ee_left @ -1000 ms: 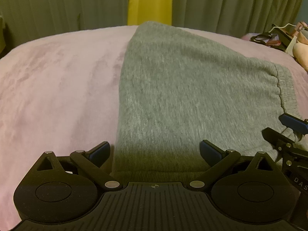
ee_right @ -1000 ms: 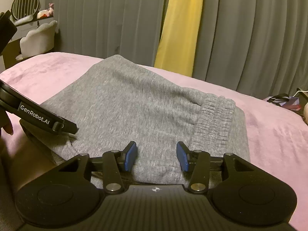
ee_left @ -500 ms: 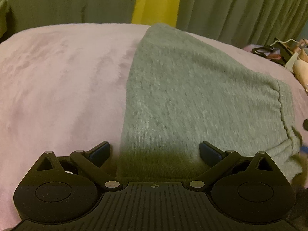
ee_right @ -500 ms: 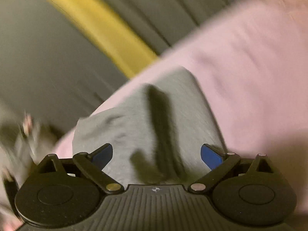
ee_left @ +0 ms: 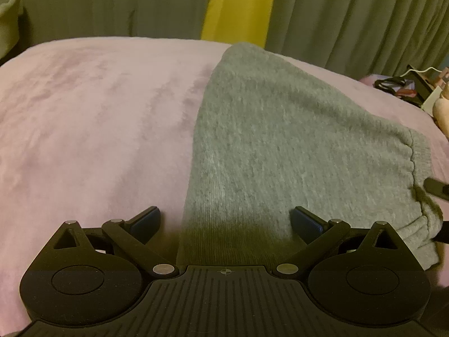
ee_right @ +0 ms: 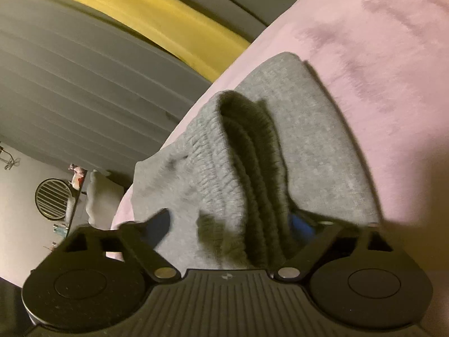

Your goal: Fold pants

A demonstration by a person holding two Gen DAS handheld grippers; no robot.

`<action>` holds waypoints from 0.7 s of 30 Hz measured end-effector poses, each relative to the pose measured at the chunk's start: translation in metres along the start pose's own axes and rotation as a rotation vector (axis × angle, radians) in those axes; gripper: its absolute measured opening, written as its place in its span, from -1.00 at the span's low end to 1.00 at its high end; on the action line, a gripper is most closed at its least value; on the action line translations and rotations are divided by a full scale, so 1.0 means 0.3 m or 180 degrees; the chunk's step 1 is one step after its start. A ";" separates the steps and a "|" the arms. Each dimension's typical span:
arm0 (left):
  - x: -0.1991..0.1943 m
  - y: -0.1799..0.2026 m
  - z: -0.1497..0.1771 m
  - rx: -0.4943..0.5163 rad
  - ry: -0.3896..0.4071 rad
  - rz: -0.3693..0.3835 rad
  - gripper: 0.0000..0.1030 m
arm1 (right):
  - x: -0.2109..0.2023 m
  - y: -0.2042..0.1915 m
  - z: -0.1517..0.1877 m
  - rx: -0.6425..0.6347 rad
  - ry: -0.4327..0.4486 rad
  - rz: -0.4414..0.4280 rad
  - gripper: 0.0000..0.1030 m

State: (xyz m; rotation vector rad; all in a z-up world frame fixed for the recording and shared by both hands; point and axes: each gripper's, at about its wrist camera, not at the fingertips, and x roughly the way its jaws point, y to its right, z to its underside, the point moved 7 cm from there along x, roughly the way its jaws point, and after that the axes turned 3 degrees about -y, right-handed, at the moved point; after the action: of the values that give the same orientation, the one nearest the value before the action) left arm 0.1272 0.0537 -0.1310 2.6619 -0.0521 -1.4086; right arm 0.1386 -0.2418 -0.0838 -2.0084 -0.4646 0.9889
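Grey sweatpants lie folded on a pink bed cover. My left gripper is open, its jaws straddling the near left edge of the pants. In the rolled right wrist view the pants show their ribbed waistband bunched between the wide-open jaws of my right gripper; one blue pad sits under a fabric layer. A dark tip of the right gripper shows at the waistband side in the left wrist view.
Grey curtains with a yellow strip hang behind the bed. Cables and dark items lie at the far right of the bed. A round vent and a shelf show on the wall.
My right gripper has rolled sideways, opened wider and moved in around the waistband edge. My left gripper has shifted slightly left along the pants' near edge, still open.
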 end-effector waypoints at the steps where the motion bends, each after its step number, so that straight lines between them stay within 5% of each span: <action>1: -0.001 0.000 0.000 -0.0010 0.0002 -0.0002 0.98 | -0.006 0.013 -0.002 0.0082 0.0003 -0.0012 0.09; 6: 0.006 -0.002 -0.001 -0.0033 -0.0013 0.0014 0.98 | -0.002 0.062 -0.019 0.0342 -0.0049 -0.0117 0.12; 8: 0.014 -0.002 -0.001 -0.0030 -0.0030 0.0021 0.98 | 0.025 0.039 -0.023 0.0228 -0.0094 -0.0116 0.43; 11: 0.020 -0.005 -0.001 -0.0035 -0.0047 0.0018 0.98 | 0.052 0.010 -0.033 0.0208 -0.0112 -0.0210 0.60; 12: 0.021 -0.005 -0.001 -0.0040 -0.0047 0.0019 0.98 | 0.058 0.006 -0.037 0.0227 -0.0095 -0.0227 0.58; 13: 0.020 -0.006 -0.002 -0.0043 -0.0045 0.0018 0.98 | 0.062 0.004 -0.042 0.0245 -0.0058 -0.0236 0.36; 14: 0.019 -0.005 -0.001 -0.0047 -0.0041 0.0011 0.98 | 0.063 0.011 -0.041 0.0273 -0.0004 -0.0155 -0.15; 21: -0.009 -0.016 -0.015 -0.0149 0.0138 0.0037 0.98 | -0.006 -0.083 -0.025 0.0007 0.0437 -0.0147 -0.25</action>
State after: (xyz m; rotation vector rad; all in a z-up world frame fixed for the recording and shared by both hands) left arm 0.1291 0.0591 -0.1268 2.6486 -0.0297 -1.3313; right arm 0.1440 -0.2322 -0.0603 -2.0390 -0.4329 0.8168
